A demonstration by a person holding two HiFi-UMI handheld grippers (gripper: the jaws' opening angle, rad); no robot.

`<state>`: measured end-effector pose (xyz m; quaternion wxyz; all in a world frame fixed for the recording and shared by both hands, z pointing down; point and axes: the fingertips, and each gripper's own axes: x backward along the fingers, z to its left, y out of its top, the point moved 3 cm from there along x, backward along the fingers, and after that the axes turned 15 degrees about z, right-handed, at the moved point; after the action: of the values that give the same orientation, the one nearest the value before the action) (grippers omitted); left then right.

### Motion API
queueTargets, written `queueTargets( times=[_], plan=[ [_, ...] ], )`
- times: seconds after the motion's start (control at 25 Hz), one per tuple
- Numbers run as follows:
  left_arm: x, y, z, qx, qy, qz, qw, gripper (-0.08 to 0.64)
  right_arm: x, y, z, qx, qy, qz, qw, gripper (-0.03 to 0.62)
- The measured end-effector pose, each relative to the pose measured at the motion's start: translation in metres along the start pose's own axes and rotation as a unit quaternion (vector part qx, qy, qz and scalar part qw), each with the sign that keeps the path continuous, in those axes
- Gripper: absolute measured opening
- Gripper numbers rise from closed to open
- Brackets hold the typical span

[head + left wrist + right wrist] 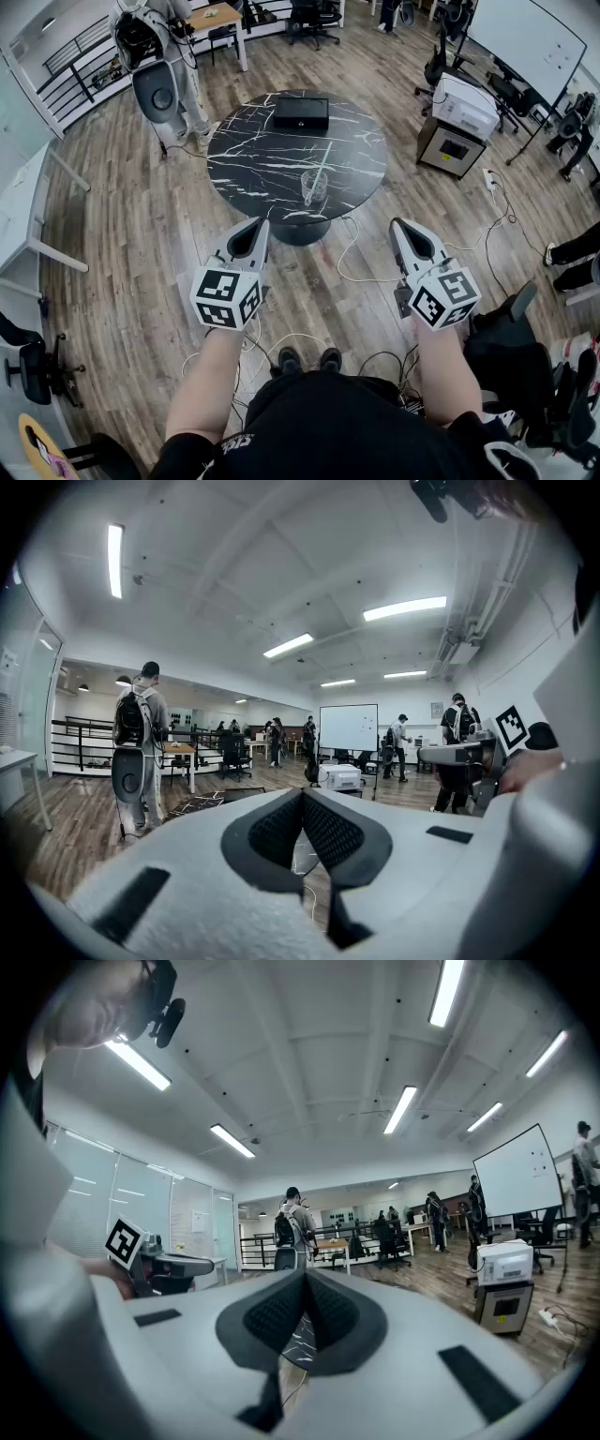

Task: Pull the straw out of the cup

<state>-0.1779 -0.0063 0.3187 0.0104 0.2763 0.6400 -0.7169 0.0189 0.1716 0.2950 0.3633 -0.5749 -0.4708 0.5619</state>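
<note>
A clear glass cup (314, 187) stands near the front edge of the round black marble table (253, 150). A pale green straw (322, 167) leans out of it toward the back right. Both grippers hang well short of the table, over the wooden floor. My left gripper (260, 226) sits at the table's front left, jaws shut, nothing between them. My right gripper (397, 226) sits to the front right of the cup, jaws shut and empty. In the left gripper view the tips (302, 794) meet. In the right gripper view the tips (305, 1277) meet too.
A black box (301, 112) lies on the far side of the table. A person with a backpack (159, 56) stands beyond the table at the left. A printer on a cabinet (462, 117) is at the right. Cables (361, 253) trail across the floor by the table base.
</note>
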Motion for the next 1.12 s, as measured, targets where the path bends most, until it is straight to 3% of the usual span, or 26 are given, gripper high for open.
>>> queueTargets(
  times=[0.64, 1.12],
  plan=[
    [-0.009, 0.015, -0.037, -0.012, 0.007, -0.01, 0.9998, 0.009, 0.034, -0.006, -0.037, -0.01, -0.003, -0.024, 1.0, 0.003],
    [-0.008, 0.016, -0.073, -0.016, 0.008, -0.016, 0.9997, 0.009, 0.057, -0.021, -0.057, -0.017, 0.008, -0.006, 1.0, 0.006]
  ],
)
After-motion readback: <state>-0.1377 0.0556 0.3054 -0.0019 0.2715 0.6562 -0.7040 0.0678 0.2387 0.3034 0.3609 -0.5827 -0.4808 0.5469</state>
